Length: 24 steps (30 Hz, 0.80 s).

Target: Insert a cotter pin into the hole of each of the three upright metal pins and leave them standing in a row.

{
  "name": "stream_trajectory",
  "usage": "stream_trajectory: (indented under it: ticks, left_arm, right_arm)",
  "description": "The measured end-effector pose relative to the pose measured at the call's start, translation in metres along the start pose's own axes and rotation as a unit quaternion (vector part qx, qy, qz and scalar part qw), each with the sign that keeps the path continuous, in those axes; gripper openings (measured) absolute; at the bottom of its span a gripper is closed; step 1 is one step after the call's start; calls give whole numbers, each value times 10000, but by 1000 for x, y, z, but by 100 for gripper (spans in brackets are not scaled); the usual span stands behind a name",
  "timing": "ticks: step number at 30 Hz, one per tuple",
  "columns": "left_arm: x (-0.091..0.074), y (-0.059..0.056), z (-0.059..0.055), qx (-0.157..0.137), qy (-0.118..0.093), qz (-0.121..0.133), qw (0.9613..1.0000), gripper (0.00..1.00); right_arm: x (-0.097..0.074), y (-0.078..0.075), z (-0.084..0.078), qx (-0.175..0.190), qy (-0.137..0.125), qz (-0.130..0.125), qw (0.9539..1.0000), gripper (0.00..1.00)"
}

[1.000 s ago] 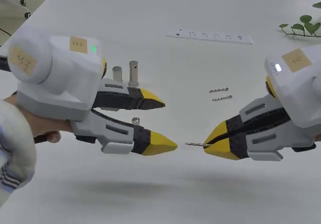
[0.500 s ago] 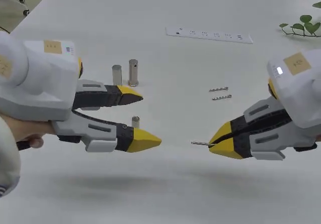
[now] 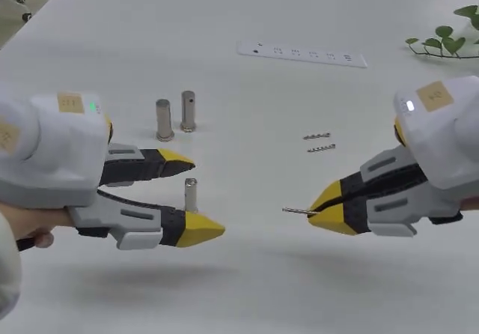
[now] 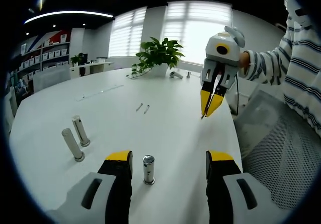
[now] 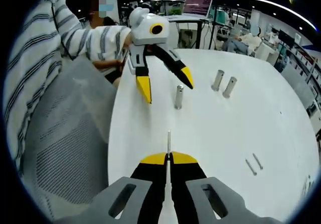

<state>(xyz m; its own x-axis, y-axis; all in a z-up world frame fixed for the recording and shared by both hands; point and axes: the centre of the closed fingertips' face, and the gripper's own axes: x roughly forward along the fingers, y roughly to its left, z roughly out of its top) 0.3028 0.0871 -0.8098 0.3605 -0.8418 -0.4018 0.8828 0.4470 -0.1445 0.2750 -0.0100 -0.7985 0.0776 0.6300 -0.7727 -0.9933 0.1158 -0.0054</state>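
Note:
Three upright metal pins stand on the white table: two side by side [image 3: 163,119] [image 3: 188,111] and a third pin [image 3: 191,194] nearer me. My left gripper [image 3: 208,196] is open, its yellow-tipped jaws on either side of the near pin [image 4: 148,169] without touching it. My right gripper [image 3: 314,214] is shut on a cotter pin [image 3: 296,211] that points left toward the near pin [image 5: 178,96], a gap apart. This cotter pin [image 5: 168,143] sticks straight out of the right gripper [image 5: 169,157]. Two loose cotter pins [image 3: 316,135] [image 3: 321,148] lie to the right.
A white power strip [image 3: 302,52] lies at the far side of the table. A leafy plant [image 3: 449,38] sits at the far right. A mesh chair [image 5: 65,148] stands by the table's near edge, beside a person's striped sleeve [image 4: 301,83].
My left gripper has pulled back to the left, still open, uncovering the near pin, which now stands between its jaw tips. The right gripper has kept the cotter pin, almost still.

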Motion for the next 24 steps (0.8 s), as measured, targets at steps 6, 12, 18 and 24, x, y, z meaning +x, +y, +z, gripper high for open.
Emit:
stream_trajectory:
  ticks: [6, 12, 18, 24]
  left_arm:
    - [2, 6, -15, -59, 125, 130, 9998, 57]
    - [2, 11, -25, -113, 210, 262, 9994, 50]
    - [2, 22, -35, -174, 284, 639, 9974, 40]
    - [2, 24, -37, -272, 324, 741, 9964, 33]
  right_arm:
    - [1, -7, -2, 53, 7, -53, 10000, 3]
    - [4, -9, 1, 74, -16, -90, 9999, 3]
    - [10, -11, 3, 77, -20, -74, 9999, 3]
    - [15, -15, 6, 68, -26, -80, 9999, 3]
